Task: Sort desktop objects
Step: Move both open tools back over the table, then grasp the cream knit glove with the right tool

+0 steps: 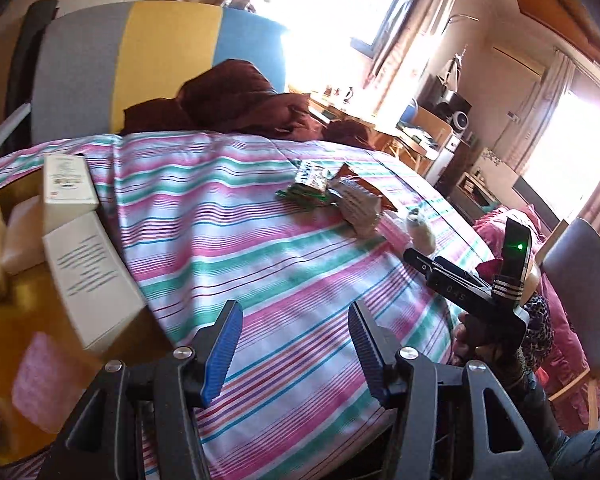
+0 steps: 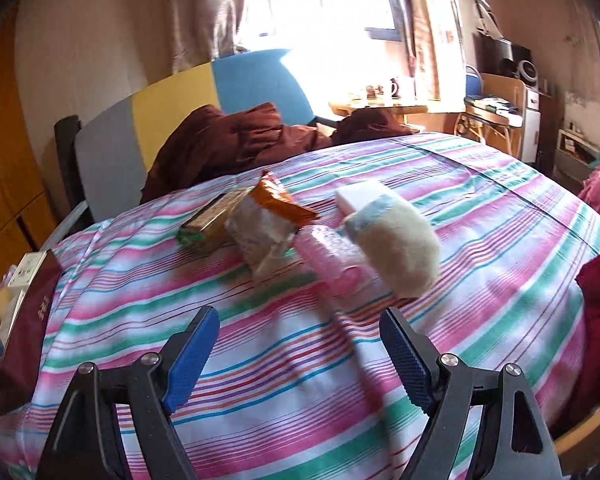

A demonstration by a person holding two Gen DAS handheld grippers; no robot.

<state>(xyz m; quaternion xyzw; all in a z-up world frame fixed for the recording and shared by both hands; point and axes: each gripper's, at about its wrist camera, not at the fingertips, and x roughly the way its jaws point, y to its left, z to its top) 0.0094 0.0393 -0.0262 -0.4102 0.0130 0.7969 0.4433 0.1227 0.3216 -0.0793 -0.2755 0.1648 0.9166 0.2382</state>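
1. Looking along the right hand-held gripper (image 2: 299, 354), a small heap of things lies ahead of it on the striped cloth (image 2: 260, 380) of the worktop, near the middle.
2. The nearest thing in the heap is a fluffy cream roll (image 2: 398, 246). It lies ahead and a bit to the right of the right hand-held gripper. Its long side runs slanted, from far-left to near-right.
3. A pink roller (image 2: 328, 256) touches the cream roll on its left side. Its near end points down toward the gap between the two fingers.
4. Farther left in the heap lie a clear snack bag (image 2: 256, 236) with an orange top, and a green and tan packet (image 2: 208, 226). A white block (image 2: 360, 196) sits behind the cream roll.
5. The right hand-held gripper has its fingers wide apart and holds nothing.
6. The left hand-held gripper (image 1: 296, 350) also has its fingers apart and holds nothing. It is over the near-left part of the worktop, close to some white boxes (image 1: 92, 276) at the left edge.
7. The heap is well ahead and to the right of the left hand-held gripper, so I think the right one is nearer to it.
8. I cannot tell how far the sorting has got.
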